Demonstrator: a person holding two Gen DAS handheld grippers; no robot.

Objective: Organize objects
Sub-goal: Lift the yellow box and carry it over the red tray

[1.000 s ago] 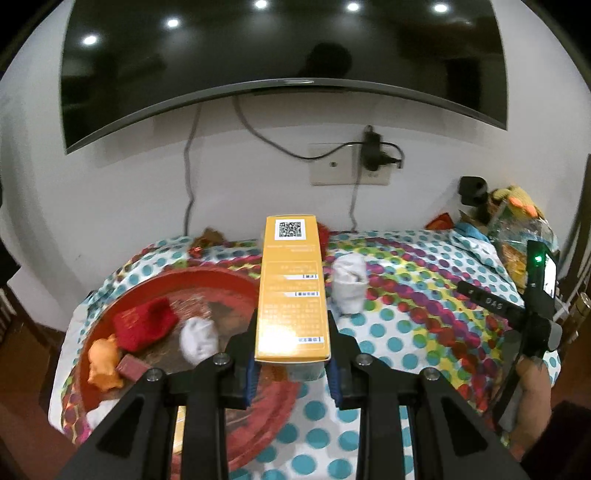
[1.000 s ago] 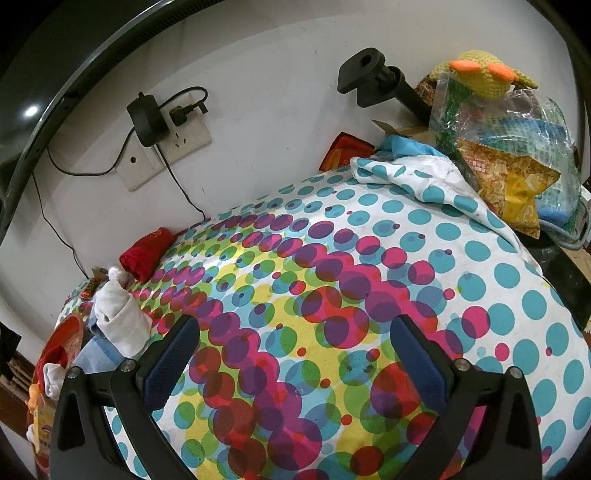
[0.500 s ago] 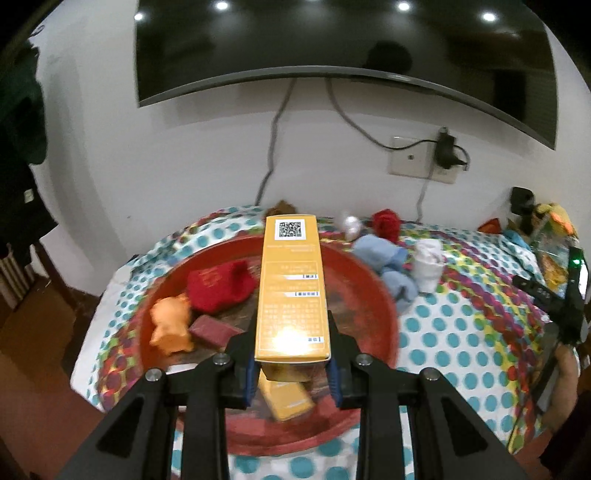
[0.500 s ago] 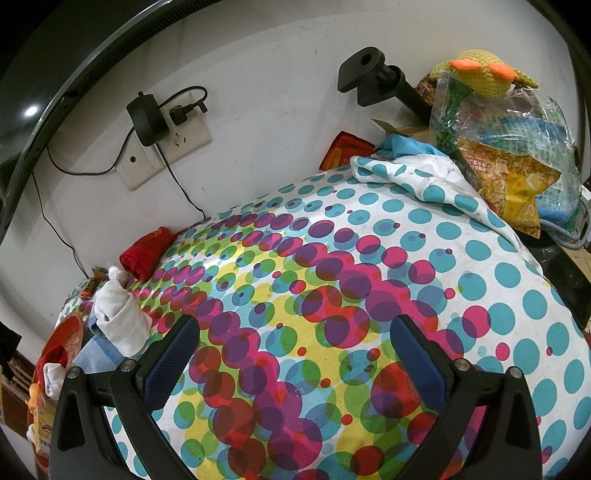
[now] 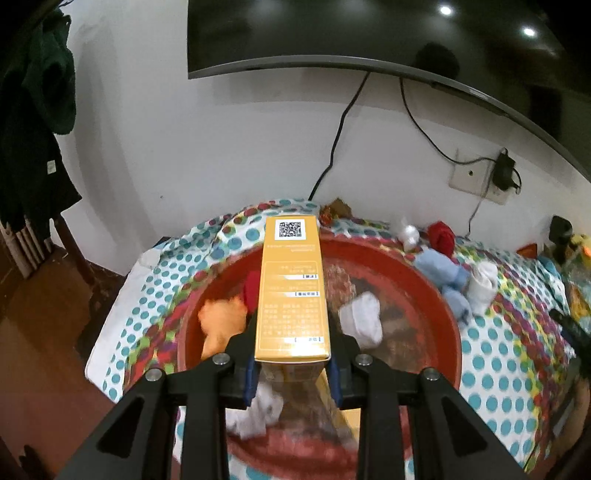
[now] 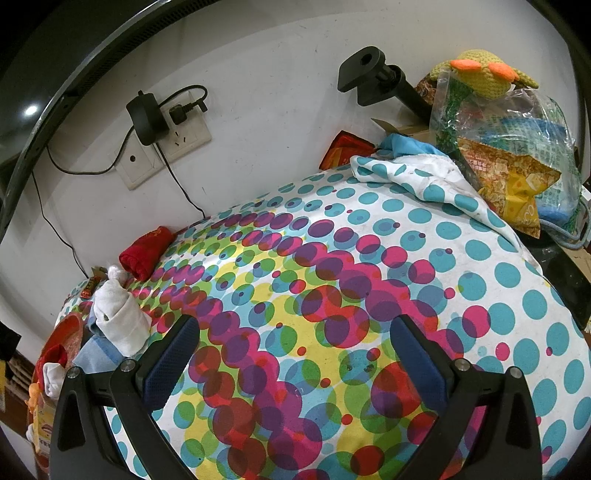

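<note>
My left gripper (image 5: 291, 369) is shut on a long orange box (image 5: 291, 291) with a QR code at its far end. It holds the box above a round red tray (image 5: 436, 295). Inside the tray lie an orange toy (image 5: 221, 325), a red cloth (image 5: 251, 288), white socks (image 5: 362, 321) and another orange box (image 5: 347, 410). Over bare dotted tablecloth (image 6: 332, 277) my right gripper (image 6: 295, 354) stands open with nothing between its fingers. A rolled white sock (image 6: 118, 314), a red sock (image 6: 146, 251) and a blue cloth (image 5: 443, 273) lie on the cloth outside the tray.
A wall with a television (image 5: 369, 33), cables and a socket (image 6: 162, 147) stands behind the table. Snack bags (image 6: 509, 166) and a knitted yellow toy (image 6: 484, 74) pile up at the right end beside a black mount (image 6: 373, 74). Dark clothes (image 5: 33, 92) hang at far left.
My left gripper has carried the orange box leftward, from over the tablecloth beside the tray to over the tray's middle. The right gripper has stayed still.
</note>
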